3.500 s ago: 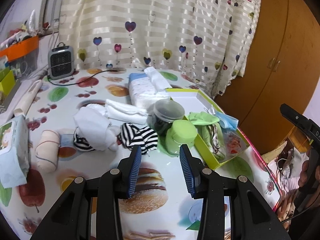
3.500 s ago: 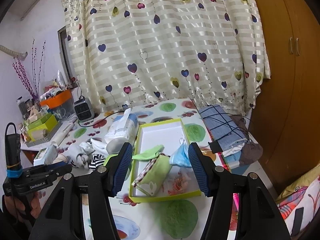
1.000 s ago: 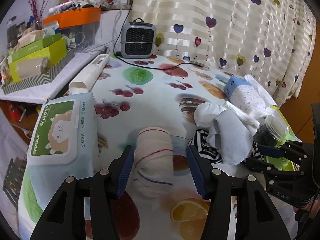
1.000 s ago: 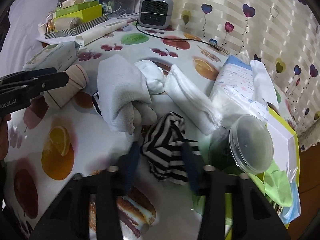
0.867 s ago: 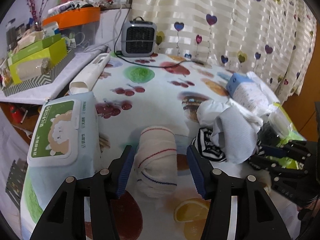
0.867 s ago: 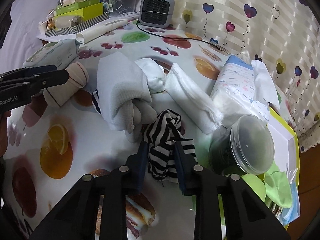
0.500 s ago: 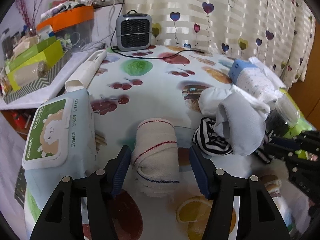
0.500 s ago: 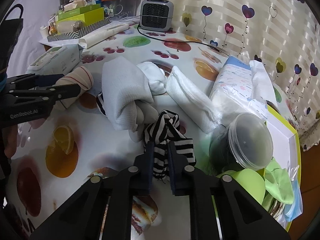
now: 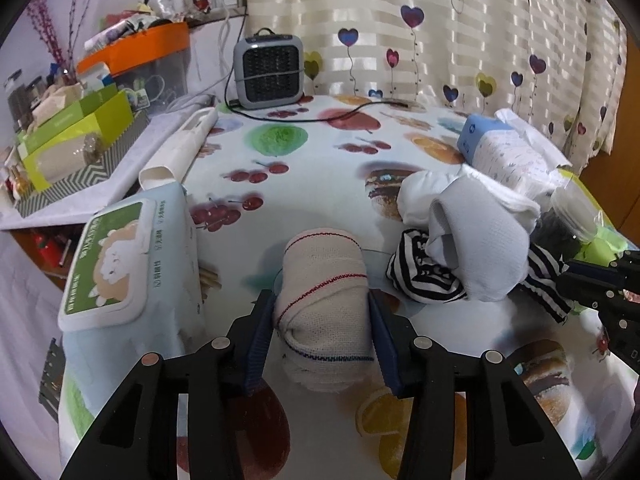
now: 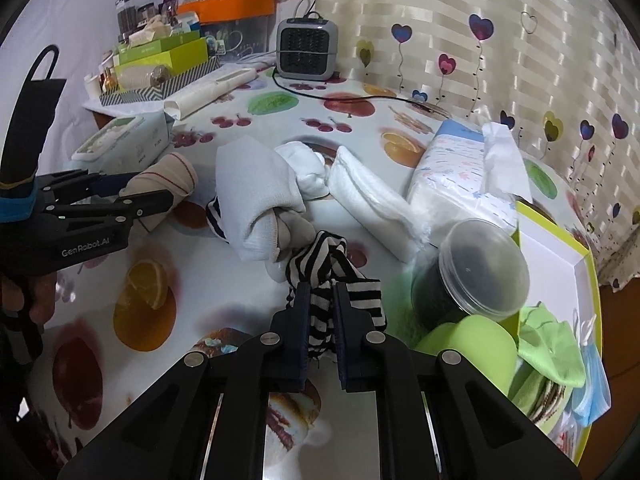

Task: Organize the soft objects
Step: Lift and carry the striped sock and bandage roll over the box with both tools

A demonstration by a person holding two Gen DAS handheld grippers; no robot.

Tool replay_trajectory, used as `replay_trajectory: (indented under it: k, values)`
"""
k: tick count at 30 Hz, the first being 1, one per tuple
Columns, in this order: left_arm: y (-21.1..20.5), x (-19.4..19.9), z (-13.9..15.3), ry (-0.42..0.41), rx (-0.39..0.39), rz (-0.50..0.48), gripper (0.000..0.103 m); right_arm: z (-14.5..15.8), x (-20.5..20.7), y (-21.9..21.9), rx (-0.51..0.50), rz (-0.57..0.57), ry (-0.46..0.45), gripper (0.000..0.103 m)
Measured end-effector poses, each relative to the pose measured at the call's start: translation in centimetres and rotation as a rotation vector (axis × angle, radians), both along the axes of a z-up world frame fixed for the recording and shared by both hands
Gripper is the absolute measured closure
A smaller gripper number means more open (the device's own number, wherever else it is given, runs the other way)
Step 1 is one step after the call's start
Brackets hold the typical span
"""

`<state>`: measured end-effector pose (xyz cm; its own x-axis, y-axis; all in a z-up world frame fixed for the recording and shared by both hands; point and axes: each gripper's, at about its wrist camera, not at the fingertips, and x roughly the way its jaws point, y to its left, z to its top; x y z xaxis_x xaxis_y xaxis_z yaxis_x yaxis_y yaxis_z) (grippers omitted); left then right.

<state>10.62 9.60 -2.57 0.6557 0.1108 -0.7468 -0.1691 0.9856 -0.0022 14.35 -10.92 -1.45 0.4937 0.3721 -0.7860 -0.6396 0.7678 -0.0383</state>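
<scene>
A rolled beige cloth with red and blue stitching [image 9: 324, 280] lies on the fruit-print tablecloth. My left gripper [image 9: 322, 332] straddles it with its jaws closing, and both blue pads touch its sides. The right wrist view shows that roll [image 10: 172, 172] and the left gripper [image 10: 152, 190] at far left. My right gripper [image 10: 320, 312] is shut on a black-and-white striped cloth [image 10: 324, 256], whose other end runs under a grey-white sock bundle [image 10: 252, 188]. The striped cloth [image 9: 424, 272] stretches towards the right gripper [image 9: 580, 276] at the right edge of the left wrist view.
A wet-wipes pack [image 9: 120, 264] lies just left of the roll. A folded white cloth [image 10: 368, 196], a tissue pack [image 10: 460, 176], a lidded plastic tub [image 10: 480, 276] and a green-rimmed box [image 10: 560, 248] holding cloths crowd the right. A small heater [image 9: 272, 72] stands at the back.
The left jaws have narrowed onto the beige roll. The right jaws shut on the striped cloth and have drawn one end up and away from the sock bundle.
</scene>
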Motion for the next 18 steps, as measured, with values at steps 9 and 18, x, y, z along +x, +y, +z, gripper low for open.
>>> replay_trajectory:
  k: [9, 18]
  values:
    - [-0.5, -1.9, 1.9, -0.06, -0.044, -0.008, 0.058, 1.4, -1.2, -1.2, 0.06, -0.015, -0.022, 0.092]
    - [-2.2, -4.1, 4.1, -0.126, -0.09, -0.062, 0.058, 3.2, -3.0, -2.2, 0.123, -0.02, -0.058, 0.092]
